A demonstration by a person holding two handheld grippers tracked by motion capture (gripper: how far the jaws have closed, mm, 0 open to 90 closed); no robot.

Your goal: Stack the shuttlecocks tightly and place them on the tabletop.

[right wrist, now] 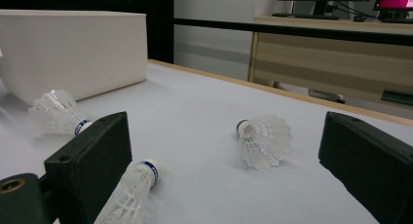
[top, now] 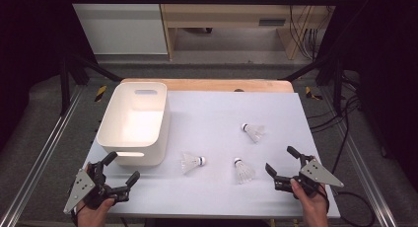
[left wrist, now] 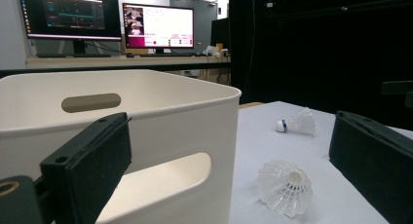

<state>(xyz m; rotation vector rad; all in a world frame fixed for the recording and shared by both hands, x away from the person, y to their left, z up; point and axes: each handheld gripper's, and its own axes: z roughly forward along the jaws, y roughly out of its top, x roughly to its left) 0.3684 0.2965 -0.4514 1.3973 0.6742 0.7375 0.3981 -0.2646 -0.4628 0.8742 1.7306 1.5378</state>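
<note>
Left gripper (top: 121, 173) low by bin (top: 133, 119) near corner, jaws wide, empty; right gripper (top: 281, 160) at table's (top: 207, 108) right front, jaws wide, empty; 3 shuttlecocks (top: 192, 162) (top: 243, 170) (top: 254, 132) lie on the table between them, untouched

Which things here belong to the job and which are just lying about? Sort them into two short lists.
Part of the job:
- three shuttlecocks: left, middle, far
- white bin, nothing visible inside
- left hand-held gripper and right hand-held gripper, both open, holding nothing

Just lying about:
- monitors on the desk behind
- wooden cabinet
</note>
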